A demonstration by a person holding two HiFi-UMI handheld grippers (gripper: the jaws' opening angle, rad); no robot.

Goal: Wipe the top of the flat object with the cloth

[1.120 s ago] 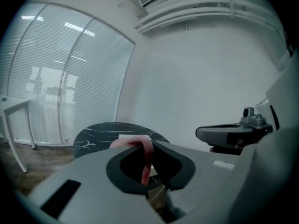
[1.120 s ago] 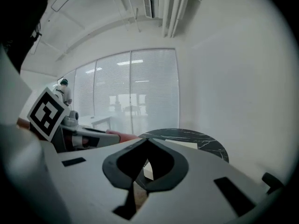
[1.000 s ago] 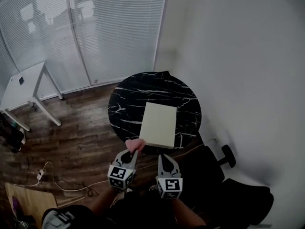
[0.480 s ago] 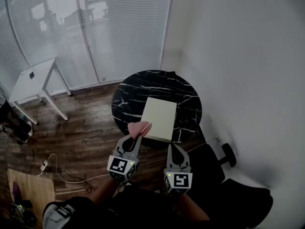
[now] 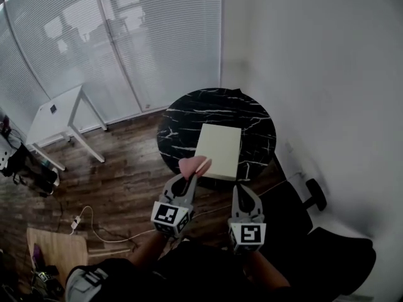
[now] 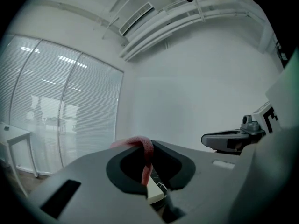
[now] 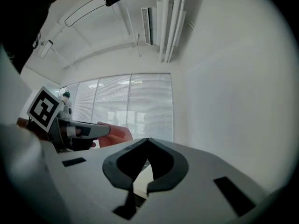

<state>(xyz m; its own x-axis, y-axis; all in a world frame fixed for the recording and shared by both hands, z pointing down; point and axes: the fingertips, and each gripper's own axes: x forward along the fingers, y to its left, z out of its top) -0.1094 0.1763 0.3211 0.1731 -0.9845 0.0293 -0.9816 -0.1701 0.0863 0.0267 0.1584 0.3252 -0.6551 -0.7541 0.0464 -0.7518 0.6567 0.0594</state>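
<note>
The round black table (image 5: 252, 115) carries the pale flat board (image 5: 219, 150) toward its near edge. The right claw (image 5: 243, 191) hangs short of it, closed on nothing, so the board looks free to skid off the smooth top once wiping starts. The left claw (image 5: 189, 178) pinches the pink cloth (image 5: 194, 165) at the board's near left corner. That bunched grip could slip.

Ahead of both my jaws the cream board (image 5: 218, 150) lies open on the round table (image 5: 182, 128); a black chair (image 5: 296, 216) crowds below my right jaws.
</note>
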